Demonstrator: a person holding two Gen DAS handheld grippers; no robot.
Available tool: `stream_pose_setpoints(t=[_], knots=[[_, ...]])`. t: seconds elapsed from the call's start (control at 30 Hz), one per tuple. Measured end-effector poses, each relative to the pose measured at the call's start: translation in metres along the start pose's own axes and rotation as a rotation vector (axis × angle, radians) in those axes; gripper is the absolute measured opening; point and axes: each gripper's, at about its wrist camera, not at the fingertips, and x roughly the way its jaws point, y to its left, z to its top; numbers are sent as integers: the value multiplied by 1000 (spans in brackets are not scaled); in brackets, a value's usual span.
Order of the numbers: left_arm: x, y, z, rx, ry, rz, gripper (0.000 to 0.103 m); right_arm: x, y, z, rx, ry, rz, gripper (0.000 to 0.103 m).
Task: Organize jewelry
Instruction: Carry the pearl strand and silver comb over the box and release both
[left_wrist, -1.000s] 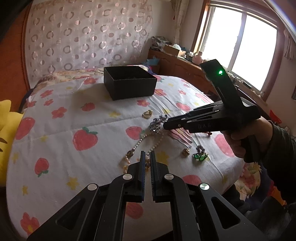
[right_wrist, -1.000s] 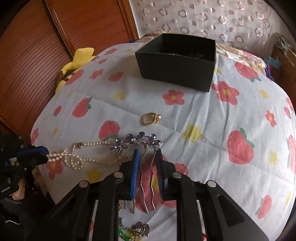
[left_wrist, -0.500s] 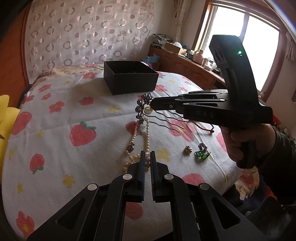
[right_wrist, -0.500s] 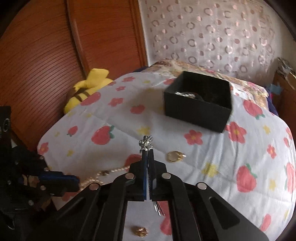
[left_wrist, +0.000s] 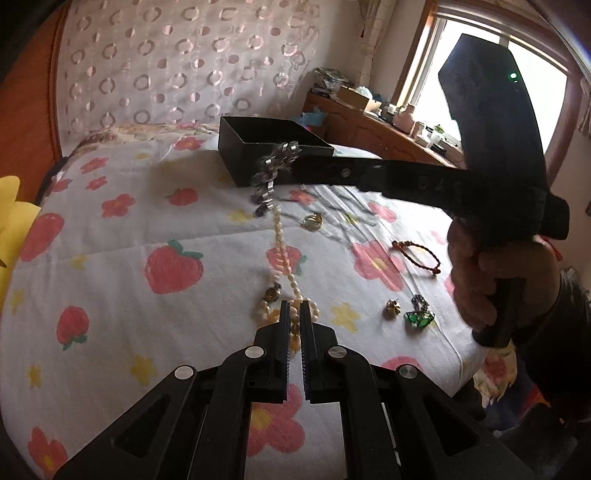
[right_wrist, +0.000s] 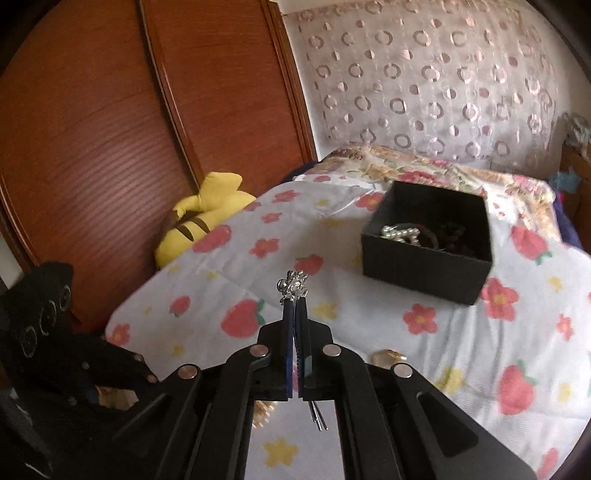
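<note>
My right gripper (right_wrist: 294, 310) is shut on a silver jewelled hair comb (right_wrist: 293, 287), held in the air above the bed; its prongs stick out behind the fingers. In the left wrist view the comb (left_wrist: 275, 173) hangs in front of the black box (left_wrist: 266, 153). The box (right_wrist: 430, 240) holds pearls and dark pieces. My left gripper (left_wrist: 294, 314) is shut and empty, low over a pearl necklace (left_wrist: 284, 273). A gold ring (left_wrist: 313, 221), a red cord bracelet (left_wrist: 417, 254), a small gold piece (left_wrist: 392, 307) and green-stone jewelry (left_wrist: 419, 315) lie on the quilt.
The strawberry-print quilt (left_wrist: 110, 258) covers the bed. A yellow plush toy (right_wrist: 207, 218) lies against the wooden wardrobe (right_wrist: 110, 129) on the left. A wooden dresser (left_wrist: 369, 125) with clutter stands under the window on the right.
My right gripper closed on the hair comb, lifted it off the quilt and carried it up toward the black box. My left gripper stayed shut over the pearls.
</note>
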Motion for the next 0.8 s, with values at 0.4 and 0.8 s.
stream_pose_setpoints(t=[0.4, 0.8], knots=[[9, -8, -6, 5, 58, -100, 4, 50, 4, 36, 43, -3, -9, 2], [7, -3, -5, 0, 50, -113, 4, 69, -8, 62, -6, -30, -98, 2]])
